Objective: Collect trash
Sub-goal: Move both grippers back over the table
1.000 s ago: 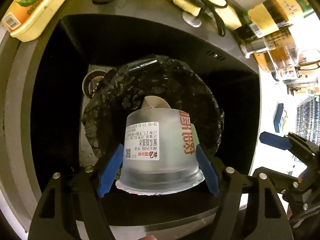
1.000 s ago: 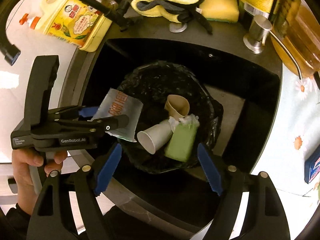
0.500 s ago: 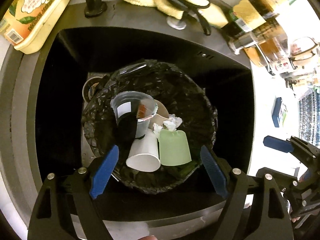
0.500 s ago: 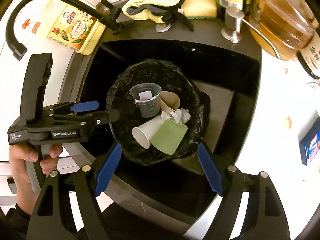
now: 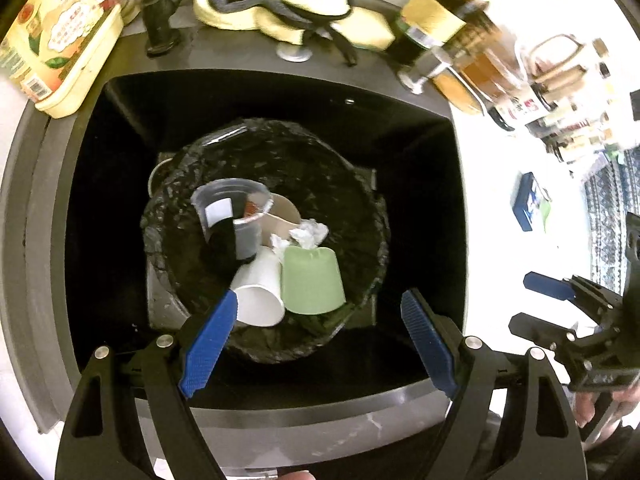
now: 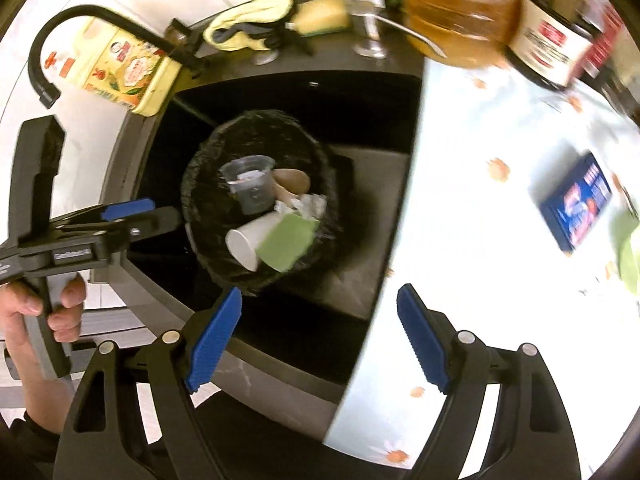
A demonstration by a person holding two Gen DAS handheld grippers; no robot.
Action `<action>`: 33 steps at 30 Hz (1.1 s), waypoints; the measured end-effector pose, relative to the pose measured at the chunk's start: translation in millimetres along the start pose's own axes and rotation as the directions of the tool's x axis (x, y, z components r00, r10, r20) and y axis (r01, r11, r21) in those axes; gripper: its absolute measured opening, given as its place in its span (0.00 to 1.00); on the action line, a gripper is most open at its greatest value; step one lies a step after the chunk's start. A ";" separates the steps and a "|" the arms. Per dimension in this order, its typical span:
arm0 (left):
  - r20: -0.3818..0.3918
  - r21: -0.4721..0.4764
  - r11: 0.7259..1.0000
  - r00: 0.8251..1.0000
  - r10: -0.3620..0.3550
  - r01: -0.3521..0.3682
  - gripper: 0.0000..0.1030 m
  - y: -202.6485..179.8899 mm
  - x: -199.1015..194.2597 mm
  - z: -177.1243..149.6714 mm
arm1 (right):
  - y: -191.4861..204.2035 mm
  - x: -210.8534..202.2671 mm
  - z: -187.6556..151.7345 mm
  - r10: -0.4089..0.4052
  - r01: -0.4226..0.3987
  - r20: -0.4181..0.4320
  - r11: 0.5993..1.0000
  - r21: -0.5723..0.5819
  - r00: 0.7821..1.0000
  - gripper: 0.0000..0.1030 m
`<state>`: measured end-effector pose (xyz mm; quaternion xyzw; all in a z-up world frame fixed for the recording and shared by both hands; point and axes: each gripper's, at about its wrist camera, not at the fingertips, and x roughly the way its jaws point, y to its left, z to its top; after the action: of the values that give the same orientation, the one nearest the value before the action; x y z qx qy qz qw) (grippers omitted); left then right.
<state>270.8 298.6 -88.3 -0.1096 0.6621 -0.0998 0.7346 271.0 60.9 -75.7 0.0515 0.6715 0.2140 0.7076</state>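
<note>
A trash bin lined with a black bag point(image 5: 352, 184) point(image 6: 208, 168) stands in the dark sink. Inside lie a clear plastic cup point(image 5: 236, 216) point(image 6: 250, 188), a white paper cup point(image 5: 258, 292) point(image 6: 250, 238), a green cup point(image 5: 312, 280) point(image 6: 288, 242), a brown paper cup point(image 6: 294, 182) and crumpled tissue point(image 5: 310, 234). My left gripper point(image 5: 320, 344) is open and empty above the bin's near rim; it also shows in the right wrist view point(image 6: 140, 212). My right gripper point(image 6: 320, 340) is open and empty over the sink's right edge; it also shows in the left wrist view point(image 5: 560, 300).
A yellow detergent jug point(image 5: 56, 48), a black faucet point(image 6: 72, 40), a yellow cloth point(image 5: 280, 8) and a sponge point(image 6: 322, 18) sit behind the sink. Oil bottles point(image 6: 460, 12) stand at the back right. A blue box point(image 6: 576, 200) lies on the flowered counter to the right.
My left gripper opened and let the clear plastic cup fall into the bin, then drew back. My right gripper has swung right toward the counter.
</note>
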 end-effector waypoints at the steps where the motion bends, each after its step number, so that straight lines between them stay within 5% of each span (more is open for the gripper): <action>1: 0.002 0.009 1.000 1.000 0.001 -0.001 0.79 -6.3 -0.5 -1.5 | -6.3 -2.9 -3.1 -0.004 0.004 0.003 1.000 0.006 1.000 0.77; 10: 0.021 0.044 0.999 1.000 0.016 -0.016 0.79 -66.9 4.6 -4.6 | -62.3 -30.5 -25.2 -0.014 0.013 0.015 0.999 0.031 1.000 0.78; 22: 0.015 0.126 0.992 1.000 0.021 -0.022 0.79 -197.4 34.6 1.3 | -199.4 -83.9 -52.7 -0.086 0.082 0.032 0.991 0.110 0.996 0.80; 33: 0.001 0.175 0.980 0.996 0.094 -0.093 0.79 -279.4 61.2 3.3 | -301.9 -108.7 -59.3 -0.171 0.167 0.030 0.980 0.108 0.985 0.80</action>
<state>280.0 13.7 -64.2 -0.0132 0.6580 -0.1232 0.7427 283.1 -264.9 -89.1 0.0358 0.6697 0.1162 0.7326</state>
